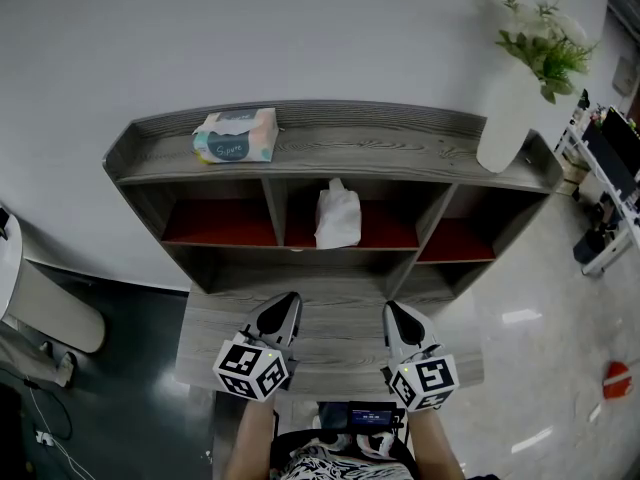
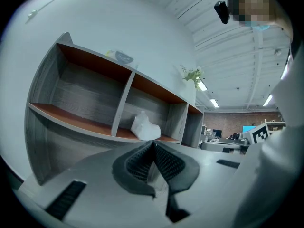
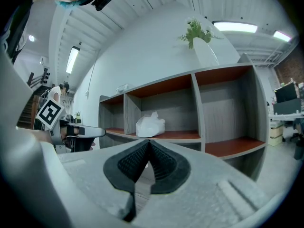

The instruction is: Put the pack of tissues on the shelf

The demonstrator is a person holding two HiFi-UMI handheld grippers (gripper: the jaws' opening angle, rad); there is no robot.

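Your left claw (image 1: pixel 290 298) is clenched on nothing: in the left gripper view its ribbed pads (image 2: pixel 140 163) meet at the tips with no object between them. Your right claw (image 1: pixel 392 308) reads the same, pads (image 3: pixel 135 163) pressed together at the tips and bare. Both claws sit side by side over the low front ledge (image 1: pixel 210 338) of the shelf (image 1: pixel 400 143), tips pointing toward its bays, marker cubes nearest your body. Whether either one touches the ledge, you cannot tell. The tissue pack (image 1: pixel 236 135), teal and white with an oval label, lies flat on the top board toward its left end, well apart from both claws. In the left gripper view it shows only as a small shape on the top edge. Below the board are three bays with red floors. A soft white bundle (image 1: pixel 338 216) stands in the middle bay, a peak of it sticking up; both gripper views see it straight ahead past the jaws. What it is exactly, you cannot tell. A white vase (image 1: pixel 505 118) holding green sprigs (image 1: pixel 548 53) stands at the right end of the top board. To the right of the shelf, a cart (image 1: pixel 610 183) stands on the glossy floor and a small red object (image 1: pixel 617 379) lies nearer you.
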